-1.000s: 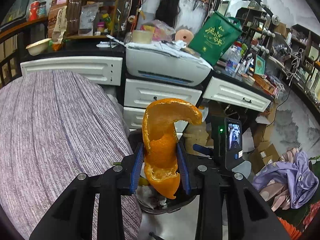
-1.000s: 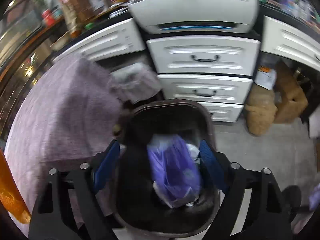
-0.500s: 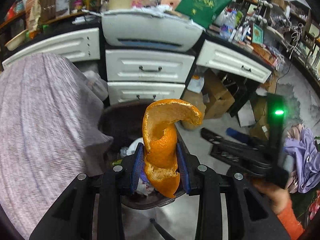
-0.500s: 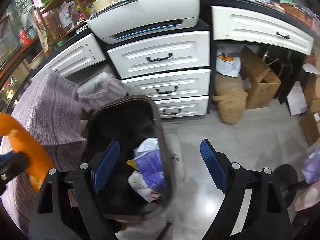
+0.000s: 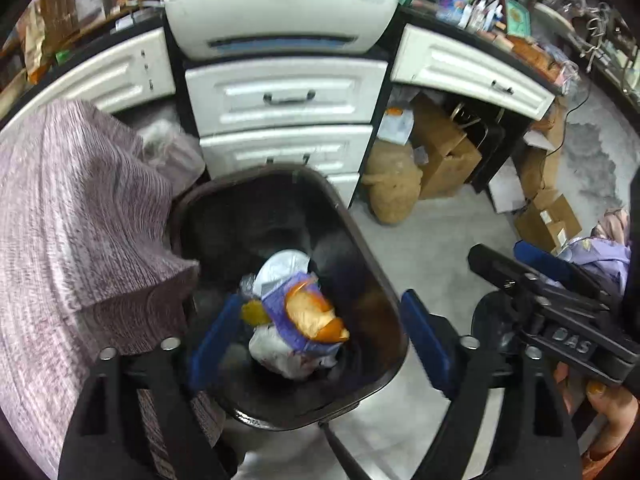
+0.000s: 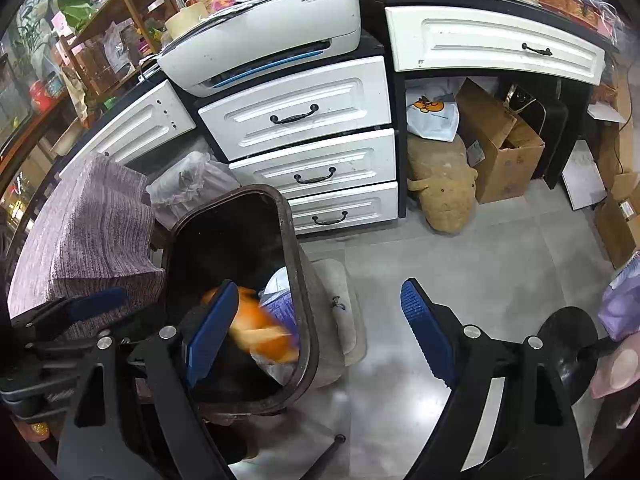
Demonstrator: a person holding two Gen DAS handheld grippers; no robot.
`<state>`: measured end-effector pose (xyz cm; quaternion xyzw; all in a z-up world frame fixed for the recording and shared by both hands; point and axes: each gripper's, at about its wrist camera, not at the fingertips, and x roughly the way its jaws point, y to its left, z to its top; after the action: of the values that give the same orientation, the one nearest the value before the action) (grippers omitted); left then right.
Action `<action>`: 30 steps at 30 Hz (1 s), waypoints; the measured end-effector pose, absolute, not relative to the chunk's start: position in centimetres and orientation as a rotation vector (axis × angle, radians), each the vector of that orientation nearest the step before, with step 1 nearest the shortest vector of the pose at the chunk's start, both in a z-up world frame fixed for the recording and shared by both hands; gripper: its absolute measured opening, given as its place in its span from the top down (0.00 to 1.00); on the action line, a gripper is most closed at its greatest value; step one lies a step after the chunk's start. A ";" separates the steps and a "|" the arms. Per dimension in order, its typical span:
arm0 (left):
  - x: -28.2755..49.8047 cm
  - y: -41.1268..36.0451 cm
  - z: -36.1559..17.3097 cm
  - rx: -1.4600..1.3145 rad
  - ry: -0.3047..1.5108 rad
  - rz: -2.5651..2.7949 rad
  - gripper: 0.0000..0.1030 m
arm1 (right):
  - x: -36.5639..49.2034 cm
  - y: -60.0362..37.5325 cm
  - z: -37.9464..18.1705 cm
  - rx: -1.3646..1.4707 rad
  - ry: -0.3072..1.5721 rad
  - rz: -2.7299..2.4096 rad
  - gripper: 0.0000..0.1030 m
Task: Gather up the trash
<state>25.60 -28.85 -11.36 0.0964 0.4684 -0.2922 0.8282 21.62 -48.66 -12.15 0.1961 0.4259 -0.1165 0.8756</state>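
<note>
Orange peel [image 5: 314,316]: lay in the dark bin [image 5: 376,264], on a purple wrapper [image 5: 280,308] and white scraps; blurred in the right view.
Left tongs [image 5: 316,332]: hung over the bin, jaws wide apart, gripping nothing.
Right tongs [image 6: 316,332]: also apart and bare, beside the bin, above grey floor [image 6: 460,256].
Progress: this piece looked binned; no other loose trash showed.
Beyond: white drawers [image 6: 296,108], a printer [image 6: 264,36].

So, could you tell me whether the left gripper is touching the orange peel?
Apart: the left wrist view shows its open fingers flanking the curled orange peel without contact.
</note>
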 end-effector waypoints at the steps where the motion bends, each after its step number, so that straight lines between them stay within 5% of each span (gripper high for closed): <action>1: 25.4 -28.8 -11.1 0.206 0.983 -0.628 0.17 | 21.4 -48.8 -12.0 0.406 0.884 -0.249 0.20; 15: 21.5 -24.1 -6.8 0.191 0.845 -0.591 0.06 | 18.7 -48.2 -10.0 0.428 0.843 -0.272 0.14; 30: 13.3 -10.2 -2.6 0.025 0.653 -0.399 0.05 | 12.9 -35.5 -2.6 0.339 0.642 -0.160 0.06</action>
<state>13.26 -10.22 -2.55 0.0123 0.3186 -0.1946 0.9276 12.90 -35.49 -2.57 0.1658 0.3134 -0.0784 0.9317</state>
